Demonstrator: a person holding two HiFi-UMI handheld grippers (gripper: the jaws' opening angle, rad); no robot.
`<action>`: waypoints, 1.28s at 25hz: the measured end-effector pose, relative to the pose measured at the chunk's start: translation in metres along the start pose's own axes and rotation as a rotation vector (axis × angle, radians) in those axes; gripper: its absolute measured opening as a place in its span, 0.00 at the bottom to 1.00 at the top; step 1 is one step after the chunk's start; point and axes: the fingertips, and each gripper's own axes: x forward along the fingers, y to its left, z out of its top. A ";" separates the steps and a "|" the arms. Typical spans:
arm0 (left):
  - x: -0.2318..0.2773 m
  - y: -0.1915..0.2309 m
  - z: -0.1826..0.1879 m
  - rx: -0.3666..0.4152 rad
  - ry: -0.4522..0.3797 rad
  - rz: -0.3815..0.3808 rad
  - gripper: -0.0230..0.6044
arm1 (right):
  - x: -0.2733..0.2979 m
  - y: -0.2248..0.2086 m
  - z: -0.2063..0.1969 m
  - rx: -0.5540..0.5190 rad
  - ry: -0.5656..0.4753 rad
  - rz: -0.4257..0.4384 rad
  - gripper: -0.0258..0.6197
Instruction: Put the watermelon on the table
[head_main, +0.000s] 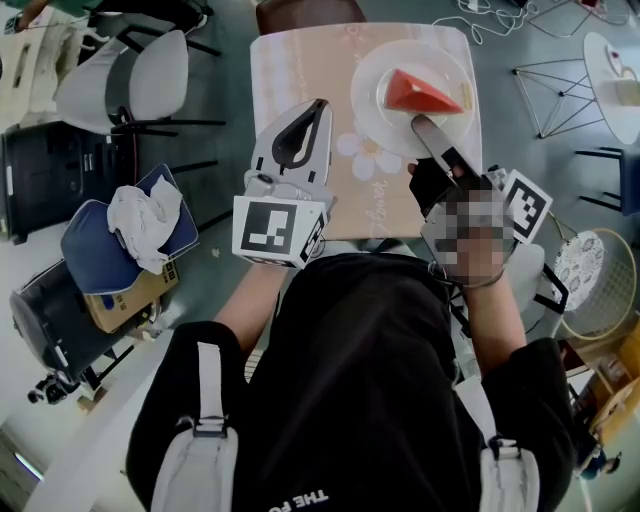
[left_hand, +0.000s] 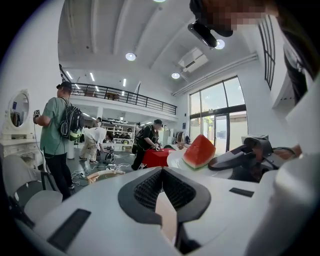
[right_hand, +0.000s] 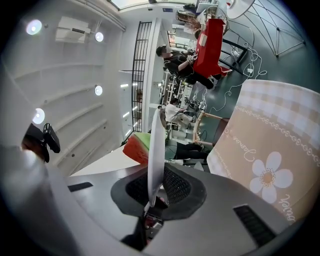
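Over the square table with beige flower-printed cloth (head_main: 300, 90) was the round white plate (head_main: 372, 105), carrying the red, green-rinded watermelon wedge (head_main: 422, 93). The wedge looked fairly heavy, wet and apt to slide, so the stiff plate rim seemed the safer hold. The right gripper (head_main: 420, 124) was clamped on that rim, and the left gripper (head_main: 318, 107) had its jaws pressed together on nothing.

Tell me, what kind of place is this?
Probably a big workshop or lab hall: a railed balcony up high, people bending over work, cables on the floor, and a small table holding watermelon on a plate.
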 end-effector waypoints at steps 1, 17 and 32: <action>0.001 0.003 -0.001 -0.004 0.002 -0.005 0.06 | 0.003 0.000 0.000 0.000 -0.005 -0.003 0.09; 0.019 0.037 -0.020 -0.042 0.010 -0.089 0.06 | 0.032 -0.012 -0.008 0.012 -0.076 -0.059 0.09; 0.034 0.044 -0.023 -0.037 0.002 -0.009 0.06 | 0.042 -0.027 0.005 0.026 0.001 -0.030 0.09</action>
